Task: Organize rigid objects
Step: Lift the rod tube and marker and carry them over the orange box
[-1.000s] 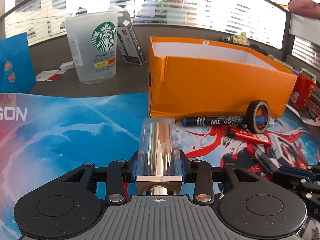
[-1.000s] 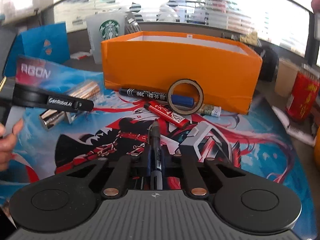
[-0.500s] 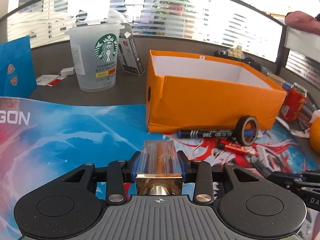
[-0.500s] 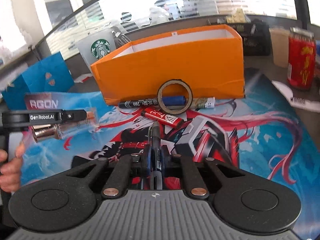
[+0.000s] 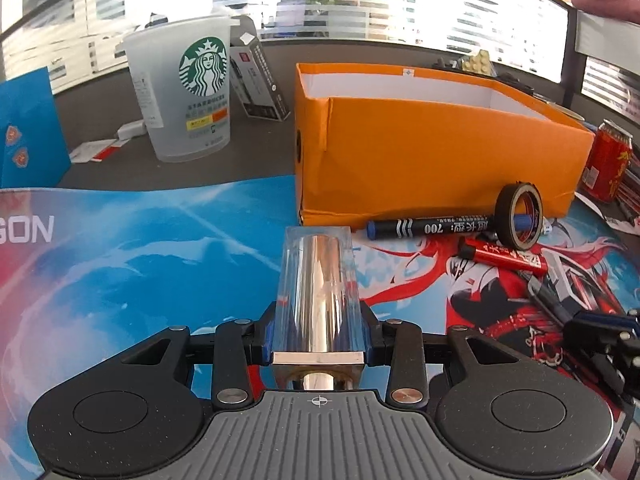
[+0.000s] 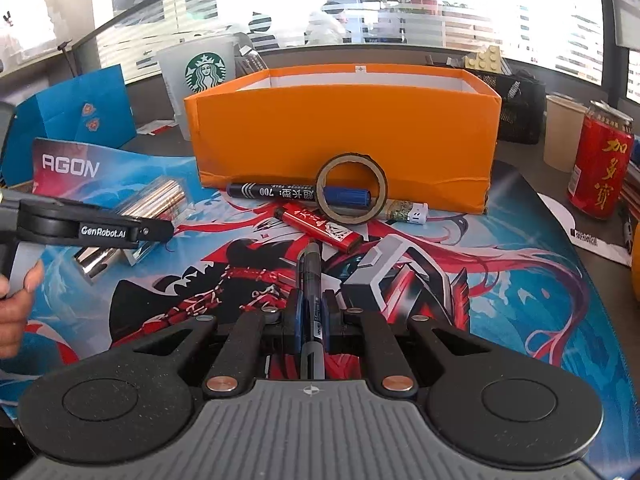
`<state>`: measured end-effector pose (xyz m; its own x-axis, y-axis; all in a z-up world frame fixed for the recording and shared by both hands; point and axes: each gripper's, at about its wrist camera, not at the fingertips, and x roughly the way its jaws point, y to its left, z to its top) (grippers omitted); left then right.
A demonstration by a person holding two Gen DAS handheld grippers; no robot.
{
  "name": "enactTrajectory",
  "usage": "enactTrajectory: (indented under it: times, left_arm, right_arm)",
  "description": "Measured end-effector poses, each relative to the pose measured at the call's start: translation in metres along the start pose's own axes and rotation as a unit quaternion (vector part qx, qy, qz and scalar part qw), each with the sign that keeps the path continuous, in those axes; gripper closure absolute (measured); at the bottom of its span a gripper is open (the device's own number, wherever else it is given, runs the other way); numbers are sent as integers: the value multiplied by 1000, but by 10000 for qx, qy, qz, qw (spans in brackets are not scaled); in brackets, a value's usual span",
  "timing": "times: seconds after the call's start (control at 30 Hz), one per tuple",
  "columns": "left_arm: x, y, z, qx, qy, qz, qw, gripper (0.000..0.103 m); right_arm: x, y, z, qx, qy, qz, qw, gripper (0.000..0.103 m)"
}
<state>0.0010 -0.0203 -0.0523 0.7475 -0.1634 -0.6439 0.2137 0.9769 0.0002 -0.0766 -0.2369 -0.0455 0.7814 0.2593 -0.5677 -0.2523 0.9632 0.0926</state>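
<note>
My left gripper is shut on a clear block with a shiny metal core, held above the printed mat; this block also shows in the right wrist view. My right gripper is shut on a dark pen, also above the mat. An open orange box stands ahead, and it shows too in the right wrist view. In front of it lie a black marker, a tape roll standing on edge, and a red marker.
A Starbucks cup and a dark carton stand left of the box. A blue paper bag is at the far left. A red can and a paper cup stand to the right. A small patterned tube lies by the box.
Both grippers dipped back down toward the mat after rising half a second ago. Each still holds the same object. The items by the box have not moved.
</note>
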Motion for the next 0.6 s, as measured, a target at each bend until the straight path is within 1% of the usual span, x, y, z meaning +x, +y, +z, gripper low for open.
enactTrajectory:
  times: [0.13,0.2,0.23,0.27,0.3,0.47,0.53,0.6]
  left_arm:
    - [8,-1,4,-6,-20,18,10000,57]
    - [12,-6,6,107,-66,50,9999,57]
    - [14,-8,7,153,-94,36,9998,60]
    - [15,-9,8,179,-112,3,9998,68]
    - [17,-10,10,184,-108,-93,9997,68]
    - [14,-14,8,138,-145,-194,9996,68]
    - [12,-13,9,37,-108,-350,9993,68]
    - [8,-12,12,-19,-108,-427,9990,68]
  right_arm:
    - [0,3,-1,-129,-4,-28,9999,94]
    - [0,4,-1,-202,-2,-40,9998,94]
    - [0,4,-1,-220,-3,-45,9997,94]
    - [0,5,-1,-229,-5,-48,9997,94]
    - [0,5,-1,-230,-8,-44,9997,94]
    - [1,3,0,-122,-3,7,9999,94]
    - [1,1,1,-51,4,40,10000,94]
    - [1,-2,2,38,17,90,10000,94]
